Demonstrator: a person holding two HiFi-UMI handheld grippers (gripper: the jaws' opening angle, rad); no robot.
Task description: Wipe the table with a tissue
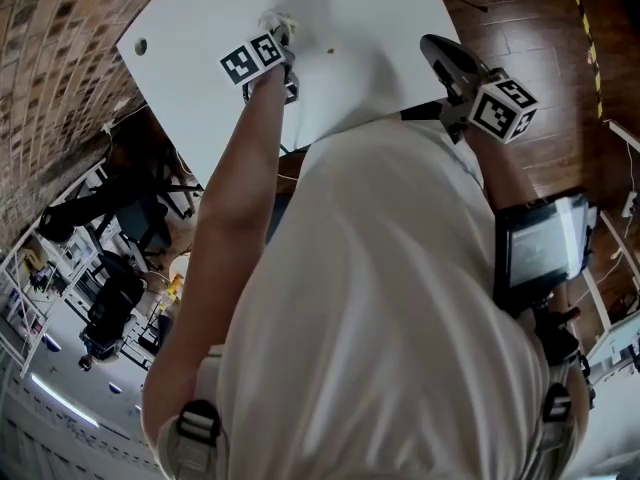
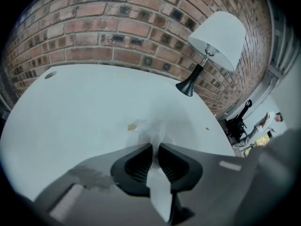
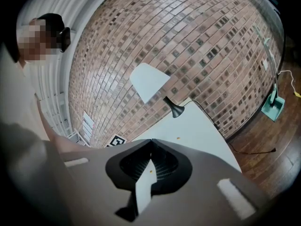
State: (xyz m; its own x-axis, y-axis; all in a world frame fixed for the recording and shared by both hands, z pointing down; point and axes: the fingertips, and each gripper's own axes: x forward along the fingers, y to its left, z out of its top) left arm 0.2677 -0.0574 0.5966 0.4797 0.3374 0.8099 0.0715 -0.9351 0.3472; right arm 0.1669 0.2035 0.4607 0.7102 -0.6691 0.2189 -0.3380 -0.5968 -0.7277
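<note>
Head view, looking steeply down over my own shoulders: I lean over a white rectangular table set against a red-brown brick wall. My left gripper reaches far out over the tabletop, its jaws clamped on a crumpled white paper tissue. In the left gripper view the tissue fans out beyond the closed tips and seems to rest on the table, just beside a small tan crumb. My right gripper hangs by the near table edge, jaws together on nothing; the right gripper view shows only tabletop through the gap behind its tips.

To wipe well, I judge I should keep the clamp firm, press the loose end flat, and drag it over the crumb in long overlapping strokes, away from the lamp.

Counted: one tissue, one table, two grippers, one lamp with a white shade and black stem, and at least two crumbs.
</note>
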